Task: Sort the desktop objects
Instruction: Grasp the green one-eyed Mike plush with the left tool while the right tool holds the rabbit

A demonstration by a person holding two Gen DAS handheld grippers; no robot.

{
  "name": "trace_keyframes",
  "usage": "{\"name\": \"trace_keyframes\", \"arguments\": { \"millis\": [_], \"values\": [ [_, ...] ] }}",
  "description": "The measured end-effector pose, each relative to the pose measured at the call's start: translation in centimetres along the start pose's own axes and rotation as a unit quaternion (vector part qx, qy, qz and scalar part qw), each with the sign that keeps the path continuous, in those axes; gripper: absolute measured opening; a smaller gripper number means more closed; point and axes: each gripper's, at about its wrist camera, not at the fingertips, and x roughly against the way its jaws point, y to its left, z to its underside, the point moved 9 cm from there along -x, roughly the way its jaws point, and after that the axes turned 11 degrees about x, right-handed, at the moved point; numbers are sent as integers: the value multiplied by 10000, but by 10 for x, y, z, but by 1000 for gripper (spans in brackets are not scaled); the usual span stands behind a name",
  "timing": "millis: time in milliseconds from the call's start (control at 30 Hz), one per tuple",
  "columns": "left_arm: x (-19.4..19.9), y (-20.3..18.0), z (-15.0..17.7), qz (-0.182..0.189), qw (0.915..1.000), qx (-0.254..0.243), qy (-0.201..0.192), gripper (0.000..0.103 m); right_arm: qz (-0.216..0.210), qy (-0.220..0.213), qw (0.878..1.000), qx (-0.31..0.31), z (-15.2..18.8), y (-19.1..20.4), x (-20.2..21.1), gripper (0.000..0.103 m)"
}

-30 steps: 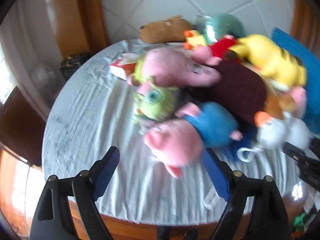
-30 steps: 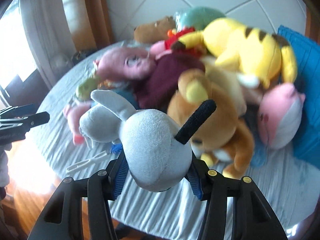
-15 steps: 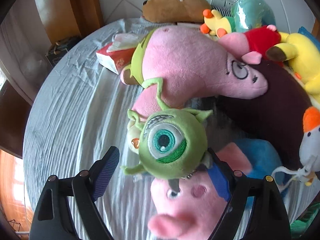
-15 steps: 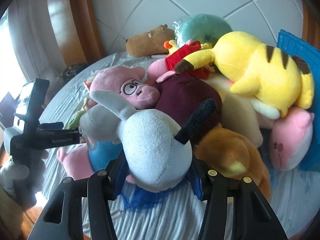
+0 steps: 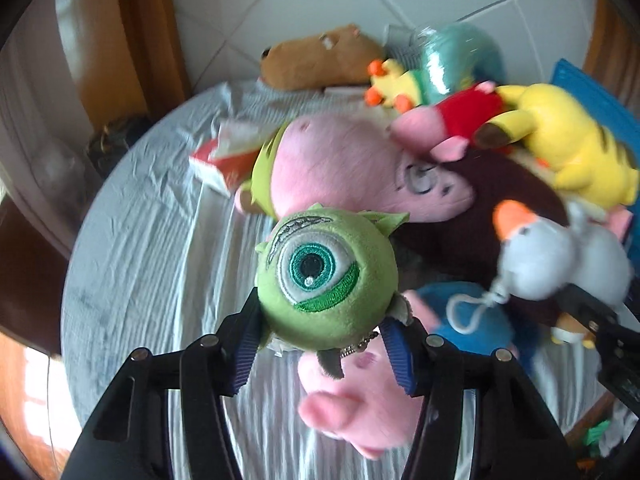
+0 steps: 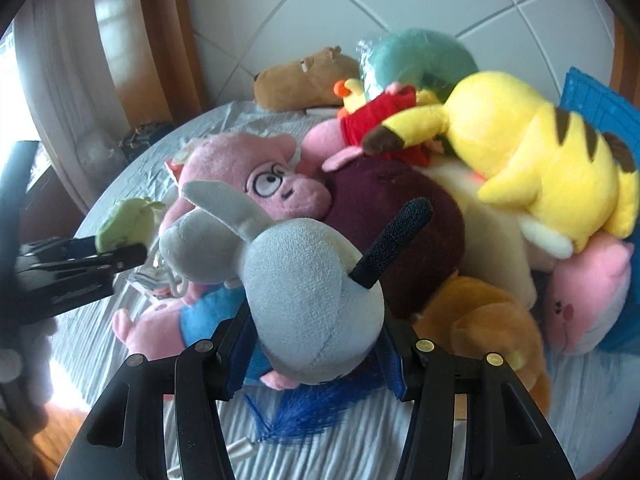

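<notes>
The left gripper [image 5: 324,344] is clamped on a green one-eyed plush [image 5: 326,278], held above the desk [image 5: 152,248]. The right gripper [image 6: 312,348] squeezes a grey plush [image 6: 304,300] just beside the pile, where a yellow striped plush [image 6: 548,160] lies on top.

We see the one-eyed ball toy [image 5: 326,278] held between the fingers of the left tool [image 5: 320,344], above the desk [image 5: 152,248]. Beneath it, toward six o'clock, lies a pig toy [image 5: 352,408]. Behind it, at twelve o'clock, a larger pig toy [image 5: 352,164] lies on the desk, with a tissue pack [image 5: 224,160] at its nine o'clock. The capybara toy [image 5: 320,58] rests farthest back, against the wall. At three o'clock the right tool [image 6: 316,340] holds the bird toy [image 6: 304,296] before the heap, where the striped toy [image 6: 532,148] lies on top.
</notes>
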Motion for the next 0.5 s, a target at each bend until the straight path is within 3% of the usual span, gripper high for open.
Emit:
{"name": "trace_keyframes", "arguments": {
  "millis": [267,500],
  "values": [
    [56,-57,-4,551,9962,-589,-320,55,550,-372,9976,-186,-3,-26,64,53],
    [93,-128,18,1003,9877,-1106,-466,55,1245,-424,9898,-539,30,-68,133,53]
  ]
}}
